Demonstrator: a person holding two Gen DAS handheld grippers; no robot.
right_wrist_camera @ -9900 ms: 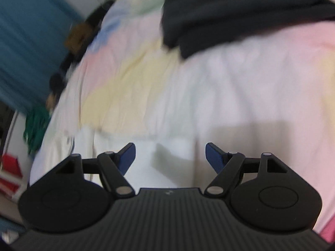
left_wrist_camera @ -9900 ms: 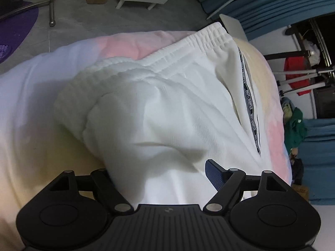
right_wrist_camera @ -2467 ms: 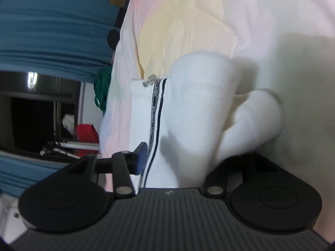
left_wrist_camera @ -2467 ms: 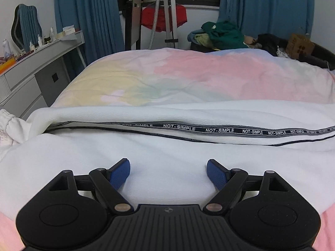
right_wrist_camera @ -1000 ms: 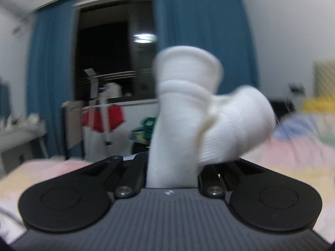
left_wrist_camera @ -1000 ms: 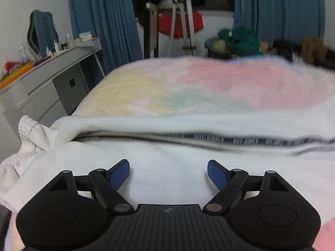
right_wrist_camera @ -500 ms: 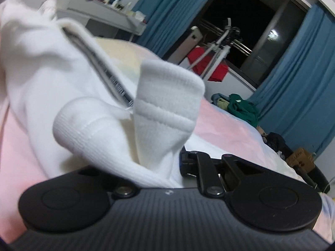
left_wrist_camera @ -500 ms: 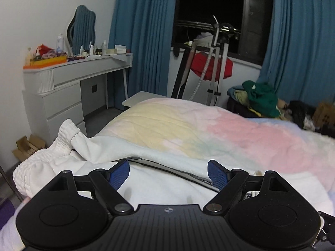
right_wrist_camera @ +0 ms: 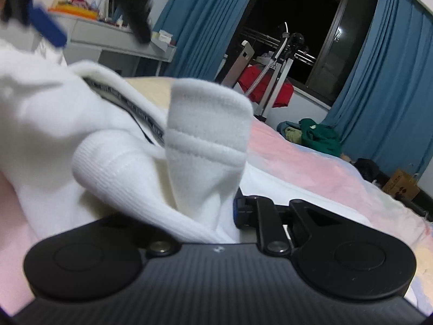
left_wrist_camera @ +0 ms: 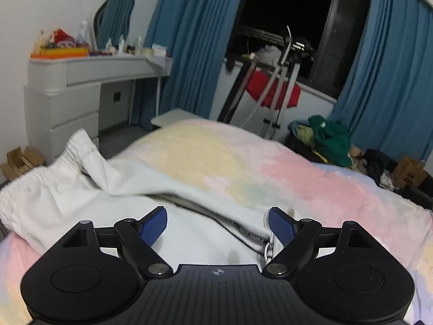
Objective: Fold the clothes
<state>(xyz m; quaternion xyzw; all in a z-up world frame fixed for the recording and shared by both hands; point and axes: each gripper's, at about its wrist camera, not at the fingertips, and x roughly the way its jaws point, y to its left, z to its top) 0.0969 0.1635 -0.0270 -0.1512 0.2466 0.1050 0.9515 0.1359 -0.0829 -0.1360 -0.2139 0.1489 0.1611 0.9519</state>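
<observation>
White sweatpants (left_wrist_camera: pixel 89 197) with a black lettered side stripe (left_wrist_camera: pixel 243 234) lie across a pastel bed cover (left_wrist_camera: pixel 270 173); their elastic waistband (left_wrist_camera: pixel 67 151) is at the left. My left gripper (left_wrist_camera: pixel 217 223) is open and empty, hovering just above the pants. My right gripper (right_wrist_camera: pixel 205 211) is shut on the ribbed leg cuffs (right_wrist_camera: pixel 205 135) of the sweatpants (right_wrist_camera: pixel 40 113), holding them up above the bed (right_wrist_camera: pixel 311 168). The cloth hides its left finger. The left gripper (right_wrist_camera: pixel 46 27) shows blurred at the upper left of the right wrist view.
A grey dressing table (left_wrist_camera: pixel 81 81) with bottles stands left of the bed. A drying rack with a red garment (left_wrist_camera: pixel 273 92) stands by the dark window. A pile of green clothes (left_wrist_camera: pixel 330 138) and a cardboard box (left_wrist_camera: pixel 408 173) lie beyond the bed. Blue curtains hang behind.
My right gripper closed on the leg cuffs, lifted them and carried them over towards the waistband end. My left gripper stayed open and rose, tilting up over the pants.
</observation>
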